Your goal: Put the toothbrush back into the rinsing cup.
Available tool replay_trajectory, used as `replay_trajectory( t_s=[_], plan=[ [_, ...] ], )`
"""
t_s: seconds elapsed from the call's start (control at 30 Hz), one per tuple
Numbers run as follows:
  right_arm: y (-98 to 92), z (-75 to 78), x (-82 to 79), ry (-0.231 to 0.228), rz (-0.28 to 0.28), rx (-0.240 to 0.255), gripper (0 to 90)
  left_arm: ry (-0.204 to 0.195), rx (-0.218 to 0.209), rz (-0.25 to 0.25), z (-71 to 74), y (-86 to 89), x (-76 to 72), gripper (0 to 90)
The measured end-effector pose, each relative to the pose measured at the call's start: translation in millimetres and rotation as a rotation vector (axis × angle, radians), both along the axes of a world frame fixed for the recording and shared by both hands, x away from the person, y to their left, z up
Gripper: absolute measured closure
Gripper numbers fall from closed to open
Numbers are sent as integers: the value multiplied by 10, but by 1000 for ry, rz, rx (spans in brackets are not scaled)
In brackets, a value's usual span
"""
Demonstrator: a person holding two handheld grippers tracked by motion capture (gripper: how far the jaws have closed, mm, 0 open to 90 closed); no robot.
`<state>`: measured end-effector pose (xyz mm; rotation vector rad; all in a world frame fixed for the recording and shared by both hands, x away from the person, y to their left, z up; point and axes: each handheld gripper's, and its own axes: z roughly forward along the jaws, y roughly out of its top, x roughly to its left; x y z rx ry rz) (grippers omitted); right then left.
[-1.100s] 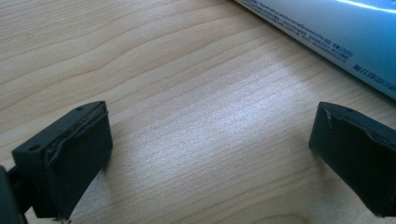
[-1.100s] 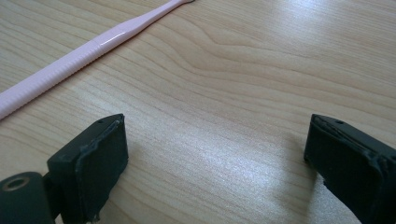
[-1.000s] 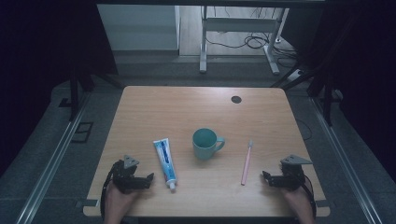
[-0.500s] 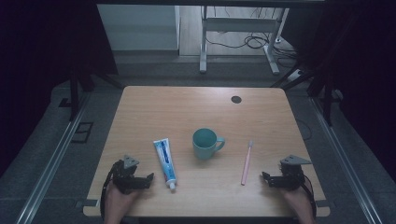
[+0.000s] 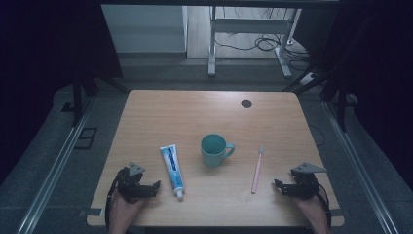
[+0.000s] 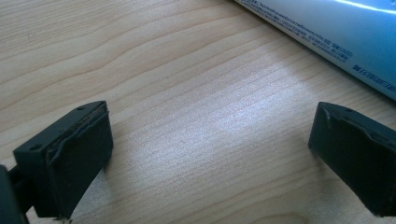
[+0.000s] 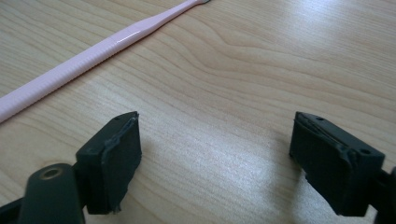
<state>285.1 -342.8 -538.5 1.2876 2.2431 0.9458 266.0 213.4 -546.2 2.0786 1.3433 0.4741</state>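
The wooden table (image 5: 204, 117) carried three items in a row across its near half. The toothpaste tube (image 5: 172, 165) lay flat at about 7 o'clock from the table centre, cap end toward the person. The teal mug (image 5: 214, 150) stood upright near the centre, at 2 o'clock from the tube and apart from it, with its handle at 3 o'clock. The pink toothbrush (image 5: 256, 170) lay flat at about 4 o'clock from the mug, well apart from it, head end away from the person.

The left gripper (image 5: 155, 185) rested at the near left corner, at 9 o'clock from the tube's cap end and just beside it. In the left gripper view its jaws stood wide apart over bare wood, gripping nothing; the toothpaste tube (image 6: 327, 32) crossed the frame at 1 o'clock, beyond the jaws and untouched.

The right gripper (image 5: 276, 186) rested at the near right corner, at 3 o'clock from the toothbrush's handle end and near it. Its jaws had just been closing slightly, yet remained widely open with nothing between them. In the right gripper view the toothbrush (image 7: 93, 51) ran at 11 o'clock, ahead of the jaws; the bristle end was cut off at the frame edge, so its orientation could not be confirmed.

A small dark round disc (image 5: 246, 103), possibly a cable grommet, sat at 1 o'clock near the far edge.
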Motion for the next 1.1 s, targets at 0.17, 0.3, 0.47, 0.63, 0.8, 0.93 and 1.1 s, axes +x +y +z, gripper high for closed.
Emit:
replay_trajectory(
  t_s=[0.17,0.3,0.47,0.63,0.8,0.93,1.1],
  plan=[
    [-3,32,-10,16,15,8,213,-4,-2,4,1,0,-16,12],
    [-6,79,-30,10,19,31,254,-5,-2,4,2,1,-19,14],
    [-6,119,-46,4,26,44,280,-7,-2,4,2,1,-22,17],
    [4,150,-47,17,44,72,288,-7,-3,6,2,0,-29,19],
    [48,183,-44,38,85,86,374,-5,-3,7,3,-3,-36,20],
    [83,243,-46,32,95,95,453,-6,-1,6,3,-2,-36,20],
    [121,303,-50,28,124,111,588,-6,-2,6,4,-2,-37,20]
  ],
)
